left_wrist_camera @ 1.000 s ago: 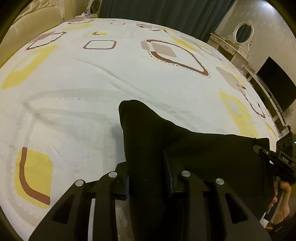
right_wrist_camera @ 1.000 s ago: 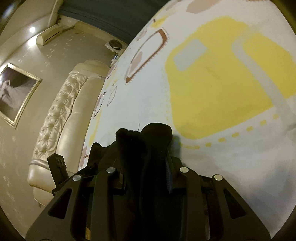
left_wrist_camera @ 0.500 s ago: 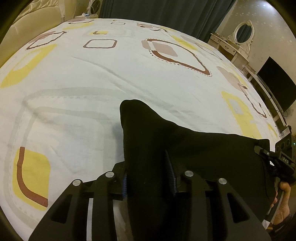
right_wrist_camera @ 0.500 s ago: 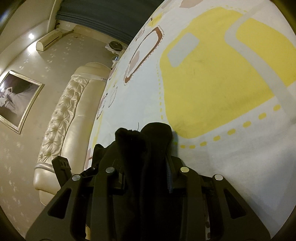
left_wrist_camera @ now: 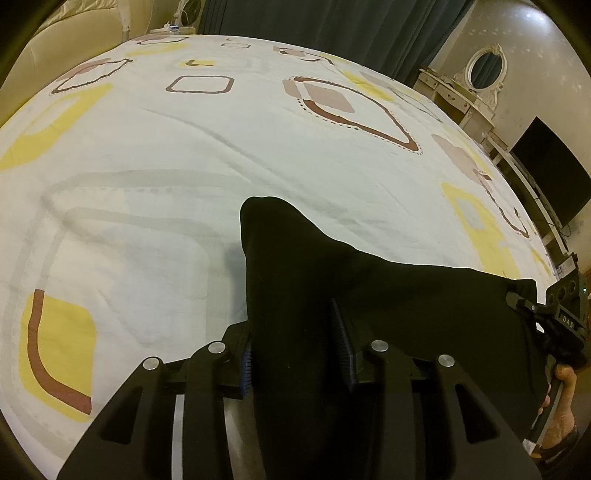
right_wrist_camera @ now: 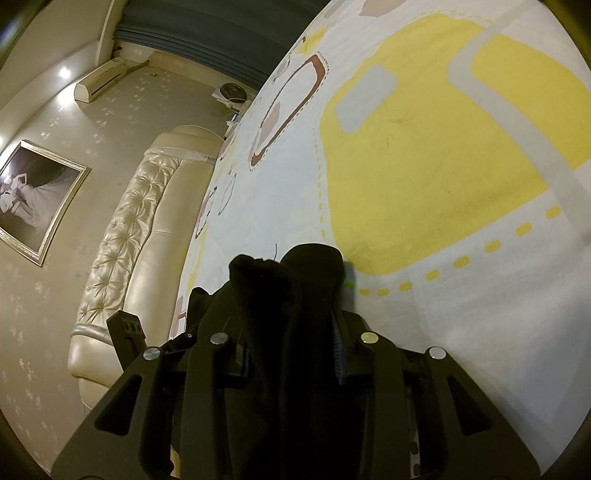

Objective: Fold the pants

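Observation:
The black pants (left_wrist_camera: 388, 291) hang stretched between my two grippers above the patterned bedsheet (left_wrist_camera: 184, 147). My left gripper (left_wrist_camera: 297, 332) is shut on one end of the pants, whose corner sticks up past the fingertips. The right gripper (left_wrist_camera: 517, 295) shows at the right edge of the left wrist view, holding the other end. In the right wrist view my right gripper (right_wrist_camera: 291, 328) is shut on a bunched fold of the pants (right_wrist_camera: 288, 280), held over the sheet (right_wrist_camera: 424, 166). The left gripper's body (right_wrist_camera: 125, 332) shows at the left there.
A cream tufted headboard (right_wrist_camera: 140, 236) runs along the bed's side. Dark curtains (left_wrist_camera: 332, 22) hang behind the bed. A dresser with an oval mirror (left_wrist_camera: 484, 68) and a dark screen (left_wrist_camera: 550, 177) stand at the right. A framed picture (right_wrist_camera: 33, 199) hangs on the wall.
Both grippers, still holding the pants, have shifted slightly over the sheet; the sheet pattern has slid a little in both views. The grips have not changed.

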`<state>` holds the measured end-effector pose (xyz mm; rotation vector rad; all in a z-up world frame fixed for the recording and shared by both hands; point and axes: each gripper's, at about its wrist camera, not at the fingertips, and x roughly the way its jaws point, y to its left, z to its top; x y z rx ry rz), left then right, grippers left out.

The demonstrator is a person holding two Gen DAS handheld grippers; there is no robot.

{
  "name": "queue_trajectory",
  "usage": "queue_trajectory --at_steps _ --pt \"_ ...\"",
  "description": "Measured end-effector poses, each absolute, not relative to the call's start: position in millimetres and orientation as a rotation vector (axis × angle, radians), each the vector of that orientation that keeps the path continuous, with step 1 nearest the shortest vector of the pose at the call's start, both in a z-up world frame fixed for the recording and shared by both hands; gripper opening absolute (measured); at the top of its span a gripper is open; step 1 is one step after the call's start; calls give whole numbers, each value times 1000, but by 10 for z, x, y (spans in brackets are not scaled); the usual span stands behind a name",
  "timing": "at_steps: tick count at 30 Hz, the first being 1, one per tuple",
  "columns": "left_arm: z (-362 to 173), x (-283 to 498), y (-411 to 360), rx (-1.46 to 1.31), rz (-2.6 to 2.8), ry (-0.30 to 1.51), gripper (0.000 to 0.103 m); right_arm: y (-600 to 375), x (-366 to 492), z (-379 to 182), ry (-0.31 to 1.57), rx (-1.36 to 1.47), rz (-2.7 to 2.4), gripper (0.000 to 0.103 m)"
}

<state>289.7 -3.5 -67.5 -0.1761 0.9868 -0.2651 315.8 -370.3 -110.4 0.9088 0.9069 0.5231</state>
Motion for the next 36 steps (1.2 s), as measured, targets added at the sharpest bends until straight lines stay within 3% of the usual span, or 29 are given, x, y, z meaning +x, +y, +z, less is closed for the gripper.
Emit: queue_trajectory --at_steps 7,9,14,17,25,36 --pt "-673 2901 -31 -178 -264 989 40 -3709 3163 -1100 908 920 530 33" --pt "-644 2881 -21 -171 -261 977 49 -3737 3149 -1092 911 946 534 37" --pt "-547 2724 177 -245 -284 956 74 -3845 2983 -959 890 983 530 59" --pt "-535 2529 392 -348 -316 969 80 -3987 2784 -895 869 1011 501 70" --pt "-752 1854 761 -606 -420 1050 85 -4228 2198 -834 872 1009 425 77" --pt "-791 1670 379 -669 -507 1073 86 -3863 2102 -889 927 960 469 77"
